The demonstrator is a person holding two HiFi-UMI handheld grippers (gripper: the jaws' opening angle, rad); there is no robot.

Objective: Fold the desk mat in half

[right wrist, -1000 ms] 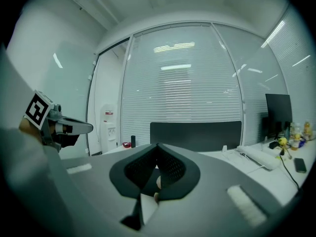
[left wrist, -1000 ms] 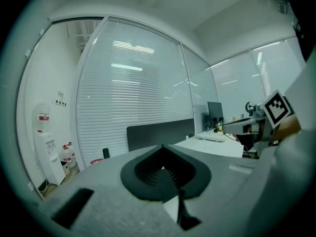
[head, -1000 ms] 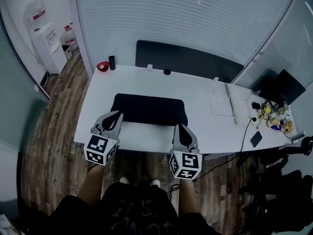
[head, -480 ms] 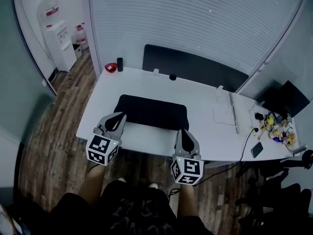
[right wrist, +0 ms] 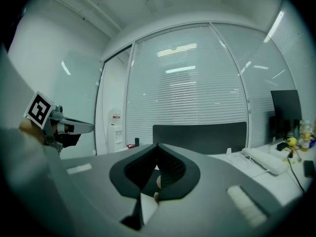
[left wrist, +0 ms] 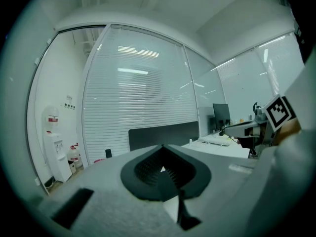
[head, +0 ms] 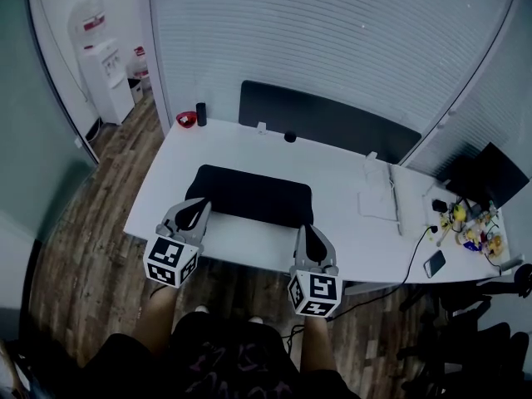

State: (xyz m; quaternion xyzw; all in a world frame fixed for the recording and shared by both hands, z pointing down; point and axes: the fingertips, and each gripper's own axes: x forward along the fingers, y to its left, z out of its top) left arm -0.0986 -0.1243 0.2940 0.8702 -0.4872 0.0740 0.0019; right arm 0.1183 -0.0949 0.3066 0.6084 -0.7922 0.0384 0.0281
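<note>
Your left gripper [left wrist: 162,149] fills the lower half of this view. Its two jaws are pressed together to a point, with no gap at the tip. A pale sliver shows low between them, and you cannot tell whether anything thin is pinched there.

Past the tip, a dark panel [left wrist: 163,135] stands along the far edge of the desk [left wrist: 232,151], in front of white blinds [left wrist: 140,93]. A small dark cylinder [left wrist: 108,153] sits toward the desk's far left corner, and a water dispenser [left wrist: 52,149] stands beyond that end. Your right gripper [left wrist: 226,130] reaches in from the right, with a monitor [left wrist: 221,116] behind it.
</note>
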